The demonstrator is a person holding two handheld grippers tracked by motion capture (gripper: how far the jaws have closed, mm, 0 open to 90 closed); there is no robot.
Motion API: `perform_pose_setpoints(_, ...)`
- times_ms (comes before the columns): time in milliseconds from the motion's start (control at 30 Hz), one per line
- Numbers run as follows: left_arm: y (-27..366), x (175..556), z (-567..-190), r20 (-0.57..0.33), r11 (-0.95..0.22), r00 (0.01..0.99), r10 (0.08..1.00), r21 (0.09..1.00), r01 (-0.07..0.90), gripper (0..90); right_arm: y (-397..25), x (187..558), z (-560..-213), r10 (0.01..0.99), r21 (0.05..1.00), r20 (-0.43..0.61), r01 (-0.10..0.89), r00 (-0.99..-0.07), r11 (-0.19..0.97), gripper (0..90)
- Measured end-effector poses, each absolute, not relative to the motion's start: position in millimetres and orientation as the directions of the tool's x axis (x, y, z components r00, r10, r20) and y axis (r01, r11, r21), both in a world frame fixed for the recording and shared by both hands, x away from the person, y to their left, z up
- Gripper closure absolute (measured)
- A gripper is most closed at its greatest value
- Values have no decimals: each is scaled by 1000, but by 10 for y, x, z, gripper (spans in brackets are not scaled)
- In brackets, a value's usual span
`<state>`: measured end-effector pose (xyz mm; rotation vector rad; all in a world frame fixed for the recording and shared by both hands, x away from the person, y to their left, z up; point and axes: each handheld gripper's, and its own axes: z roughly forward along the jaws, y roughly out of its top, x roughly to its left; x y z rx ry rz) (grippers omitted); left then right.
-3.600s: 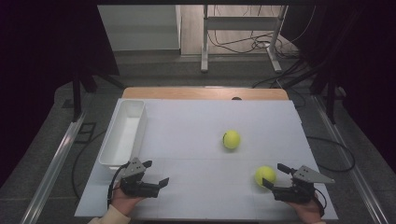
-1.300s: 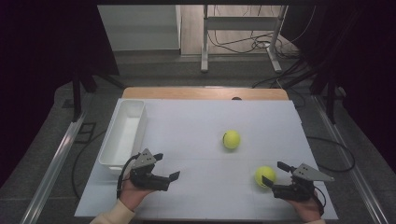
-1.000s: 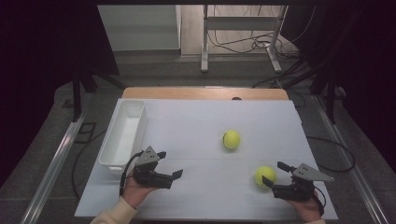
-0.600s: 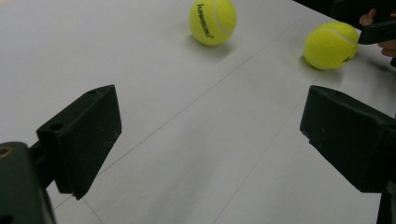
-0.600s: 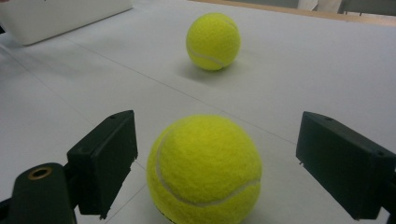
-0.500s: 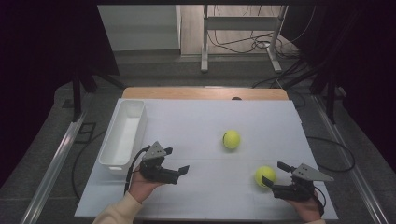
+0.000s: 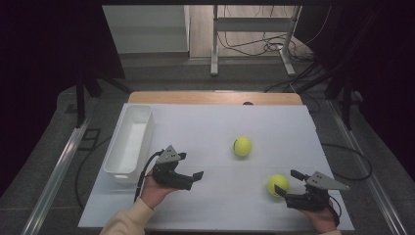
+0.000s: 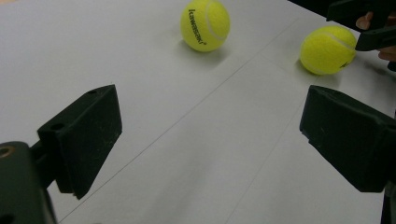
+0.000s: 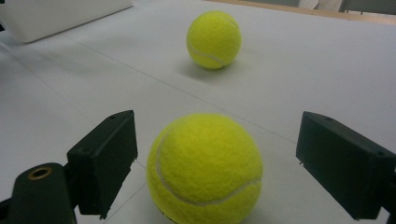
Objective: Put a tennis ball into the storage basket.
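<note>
Two yellow tennis balls lie on the white tabletop [image 7: 215, 122], well apart from each other. Nearer tennis ball [image 7: 277, 184] sits toward the person's right front corner, right at the tips of the right hand-held gripper [image 7: 286, 182]; in the right gripper view this ball [image 9: 204, 169] rests on the surface between the two black jaws, which stand wide apart with a clear gap on either side, so nothing is clamped. Farther tennis ball [image 7: 242, 146] lies near the middle of the tabletop, apart from both tools; the right gripper view shows it [image 9: 214, 39] beyond the nearer one, and the left gripper view shows it [image 8: 205, 24] with dark lettering on its felt. Left hand-held gripper [image 7: 192, 179] is held in the person's left hand [image 7: 155, 190], just beside the near end of a white rectangular bin [image 7: 128, 144], jaws pointed toward the balls. Its jaws are spread wide and hold nothing; bare tabletop lies between them in the left gripper view, with both balls well ahead. That view also catches the nearer ball [image 8: 327, 49] at upper right, with the right tool's dark jaw tips next to it. White bin stands along the tabletop's left edge, long side running away from the person. Thin seam lines cross the tabletop surface.
</note>
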<state>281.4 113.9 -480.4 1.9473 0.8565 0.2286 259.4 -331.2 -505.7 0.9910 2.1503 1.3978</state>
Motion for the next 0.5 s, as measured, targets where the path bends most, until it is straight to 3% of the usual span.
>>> perform_pose_setpoints(500, 1013, 2923, -4790, -180, -319, 748, 639, 823, 471, 62, -3304, 2597, -5061, 735, 900, 47, 348, -677, 263, 131)
